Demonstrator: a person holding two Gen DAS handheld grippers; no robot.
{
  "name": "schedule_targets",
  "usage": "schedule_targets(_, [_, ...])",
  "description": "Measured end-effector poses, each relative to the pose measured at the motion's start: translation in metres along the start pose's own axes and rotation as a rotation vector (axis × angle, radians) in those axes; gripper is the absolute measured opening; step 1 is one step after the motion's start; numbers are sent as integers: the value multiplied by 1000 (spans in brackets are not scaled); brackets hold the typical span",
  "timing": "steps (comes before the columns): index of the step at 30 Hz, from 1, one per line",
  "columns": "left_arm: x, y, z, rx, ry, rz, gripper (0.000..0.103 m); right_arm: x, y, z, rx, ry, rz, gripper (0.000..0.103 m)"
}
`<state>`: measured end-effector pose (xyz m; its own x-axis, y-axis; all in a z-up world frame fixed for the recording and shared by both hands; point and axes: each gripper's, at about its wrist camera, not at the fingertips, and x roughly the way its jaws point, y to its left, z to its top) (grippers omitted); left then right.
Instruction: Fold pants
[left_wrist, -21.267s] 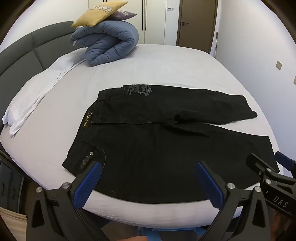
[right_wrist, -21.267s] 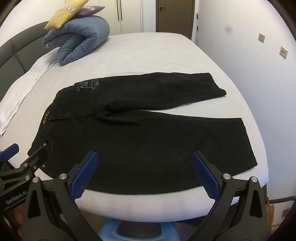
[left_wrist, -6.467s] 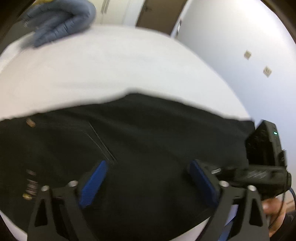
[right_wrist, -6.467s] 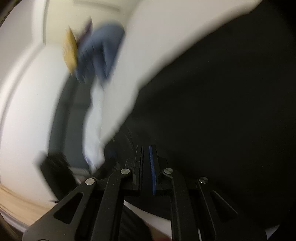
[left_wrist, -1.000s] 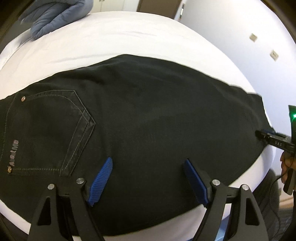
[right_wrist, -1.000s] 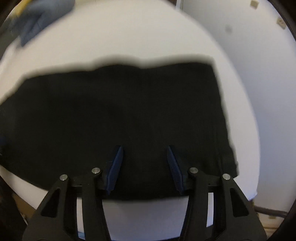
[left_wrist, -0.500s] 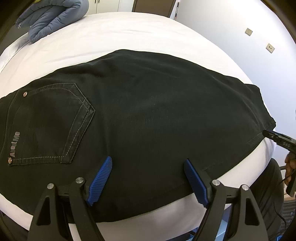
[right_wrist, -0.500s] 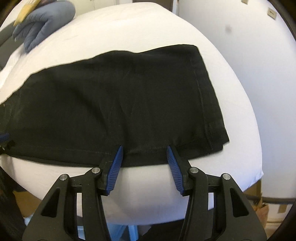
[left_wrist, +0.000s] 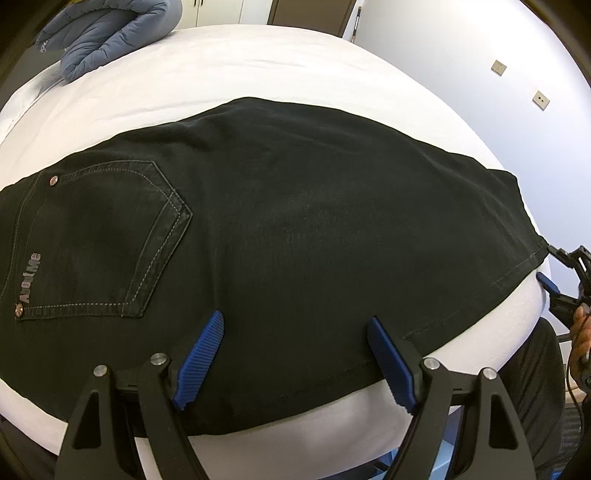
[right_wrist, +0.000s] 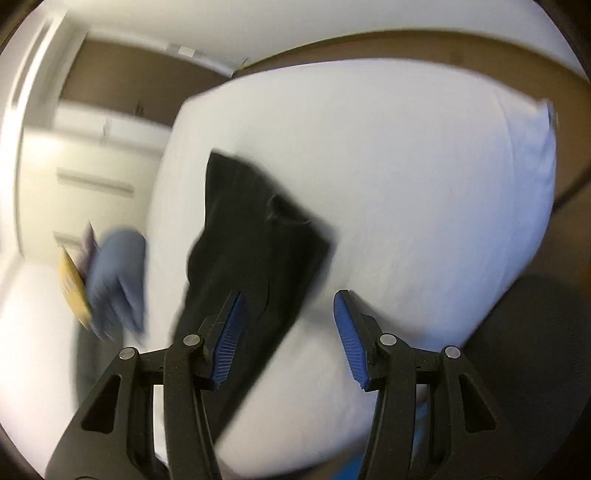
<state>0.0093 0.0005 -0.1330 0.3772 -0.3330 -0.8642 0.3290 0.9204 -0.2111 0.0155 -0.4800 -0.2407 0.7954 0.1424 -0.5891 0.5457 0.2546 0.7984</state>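
Note:
Black pants (left_wrist: 295, 229) lie folded lengthwise, leg on leg, across the white bed (left_wrist: 280, 70), back pocket up at the left. My left gripper (left_wrist: 295, 354) is open and empty over the near edge at mid-length. My right gripper (right_wrist: 288, 336) is open and empty, rolled sideways by the hem end of the pants (right_wrist: 258, 258); this view is blurred. The right gripper also shows in the left wrist view (left_wrist: 561, 273) just off the hem.
A rolled blue duvet (left_wrist: 107, 37) lies at the head of the bed, seen blurred with a yellow cushion (right_wrist: 74, 291) in the right wrist view. The white wall with sockets (left_wrist: 498, 66) stands beyond the bed's foot. A dark chair (right_wrist: 532, 354) stands beside the bed.
My right gripper has swung round and rolled sideways at the hem end and opened wider. The left gripper has stayed open and drawn back slightly. The pants have not moved.

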Motion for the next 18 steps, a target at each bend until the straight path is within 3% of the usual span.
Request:
schedule_targets(2, [1,0,0,0,1,2,81,3,-9,2,66,-13,81,49])
schedule_targets(7, [0,1,2,-1,5,-2,82,16,-17,7,138,-49,165,48])
schedule_targets(13, [1,2,1,1,4,2,82,27,-21,2,177,-76,214,48])
schedule_targets(18, [1,2,1,1,7,2,82,21,-21,-6,202,-92,199,46])
